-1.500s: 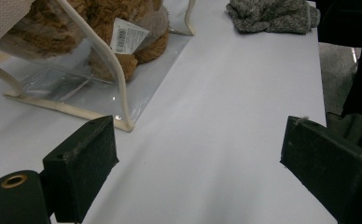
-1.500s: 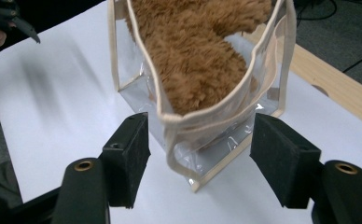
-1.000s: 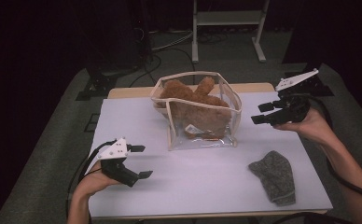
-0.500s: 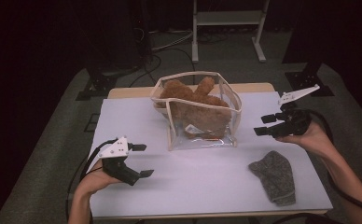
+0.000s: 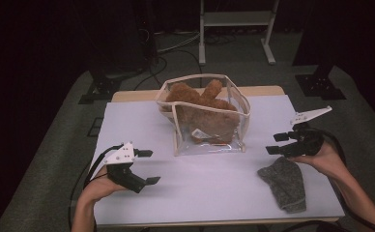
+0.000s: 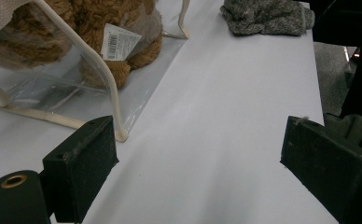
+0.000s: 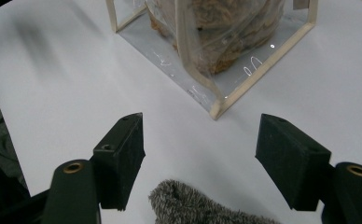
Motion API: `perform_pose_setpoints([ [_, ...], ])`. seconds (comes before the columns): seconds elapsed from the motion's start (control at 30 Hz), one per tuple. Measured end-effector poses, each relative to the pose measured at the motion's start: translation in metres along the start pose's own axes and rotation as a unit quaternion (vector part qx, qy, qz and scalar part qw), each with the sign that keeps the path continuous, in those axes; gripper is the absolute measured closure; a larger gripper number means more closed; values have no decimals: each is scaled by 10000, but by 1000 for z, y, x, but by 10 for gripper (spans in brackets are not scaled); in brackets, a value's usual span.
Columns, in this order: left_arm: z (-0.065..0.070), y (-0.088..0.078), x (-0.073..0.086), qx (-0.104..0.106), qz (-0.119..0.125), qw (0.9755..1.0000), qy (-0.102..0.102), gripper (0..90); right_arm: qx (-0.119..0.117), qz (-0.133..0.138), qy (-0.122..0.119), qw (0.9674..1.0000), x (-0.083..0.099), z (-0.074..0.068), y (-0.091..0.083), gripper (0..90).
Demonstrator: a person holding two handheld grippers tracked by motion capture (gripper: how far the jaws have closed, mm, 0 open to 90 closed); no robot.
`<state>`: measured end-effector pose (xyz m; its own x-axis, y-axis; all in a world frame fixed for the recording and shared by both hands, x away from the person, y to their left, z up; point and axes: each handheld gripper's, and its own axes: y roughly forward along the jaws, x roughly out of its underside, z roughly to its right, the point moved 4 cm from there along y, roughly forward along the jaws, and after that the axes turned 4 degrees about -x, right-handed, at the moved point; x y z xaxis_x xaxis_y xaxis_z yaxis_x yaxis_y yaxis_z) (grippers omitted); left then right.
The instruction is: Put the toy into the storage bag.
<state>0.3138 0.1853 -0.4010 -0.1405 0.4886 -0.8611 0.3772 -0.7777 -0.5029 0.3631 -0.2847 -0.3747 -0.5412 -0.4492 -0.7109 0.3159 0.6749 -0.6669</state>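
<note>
- While the clear bag (image 5: pixel 207 118) stood upright toward the far middle of the white table (image 5: pixel 214 193), it served as the mark for everything else; its cream piping framed the see-through walls and its top gaped open.
- Inside the bag sat a brown plush toy (image 5: pixel 200 108), filling most of it, with a white barcode tag (image 6: pixel 119 41) pressed against the near wall in the left gripper view.
- Near and to the right of the bag lay a grey knitted cloth (image 5: pixel 284 181) — crumpled, flat on the table, apart from the bag.
- Near and to the left of the bag, the left gripper (image 5: pixel 144 166) was held in the person's left hand (image 5: pixel 96 186) just above the table, its jaws spread wide with nothing between them.
- From the left gripper view, the bag's near corner stood just beyond the left jaw, not touching it.
- To the right of the bag, the right gripper (image 5: pixel 278 143) was held in the right hand (image 5: pixel 323 157) — just above the far end of the grey cloth — with its jaws parted and empty.
- From the right gripper view, the cloth's fuzzy edge (image 7: pixel 202 205) showed low between the jaws, and the bag's corner lay farther ahead.
</note>
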Motion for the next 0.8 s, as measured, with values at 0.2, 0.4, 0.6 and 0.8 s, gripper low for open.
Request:
perform_pose_setpoints([
  [0.2,0,0,0,-4,29,10000,-20,94,-11,22,57,10000,12,-2,6,304],
  [0.4,0,0,0,6,5,10000,1,94,-78,70,133,9999,22,-5,13,301],
  [0.6,1,0,0,4,27,10000,-18,94,-30,109,126,9999,34,-9,17,298],
  [0.8,1,1,1,8,-10,10000,-10,94,11,151,180,9997,46,-11,21,283],
])
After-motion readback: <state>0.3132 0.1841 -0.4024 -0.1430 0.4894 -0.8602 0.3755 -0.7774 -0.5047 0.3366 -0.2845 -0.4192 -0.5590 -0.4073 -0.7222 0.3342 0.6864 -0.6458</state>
